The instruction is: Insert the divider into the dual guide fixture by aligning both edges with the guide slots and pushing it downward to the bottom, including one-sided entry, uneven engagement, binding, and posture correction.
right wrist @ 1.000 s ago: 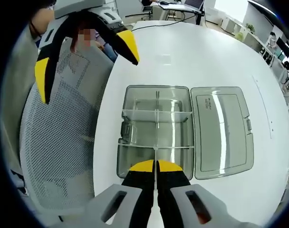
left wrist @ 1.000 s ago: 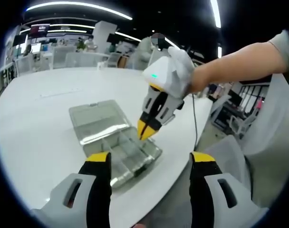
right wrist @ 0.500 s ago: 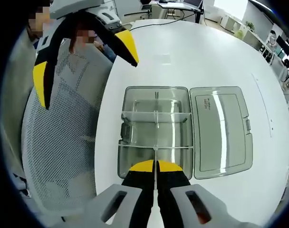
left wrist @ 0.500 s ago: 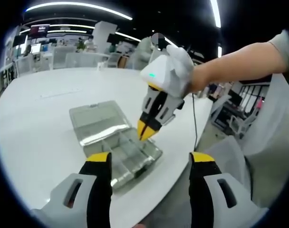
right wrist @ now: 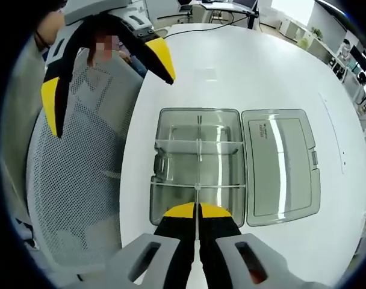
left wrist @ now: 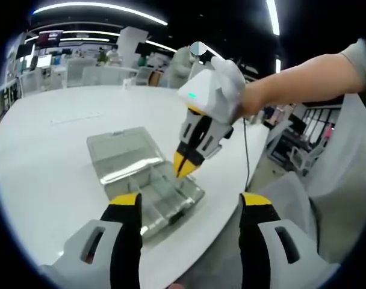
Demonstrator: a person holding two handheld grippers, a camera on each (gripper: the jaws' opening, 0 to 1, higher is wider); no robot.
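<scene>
One thin clear divider is pinched in the right gripper, standing lengthwise over the open fixture box. The left gripper hovers wide apart, empty (off beside the table). If one edge misses its slot, pushing down could bind it.

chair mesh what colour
Light grey mesh chair, best in the right gripper view.

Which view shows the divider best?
Right gripper view: it looks straight down on the open box, so the clear divider pinched in the right gripper reads as a thin line along the box's middle. In the left gripper view, the right gripper sits over the box, but the divider is too faint to make out.
</scene>
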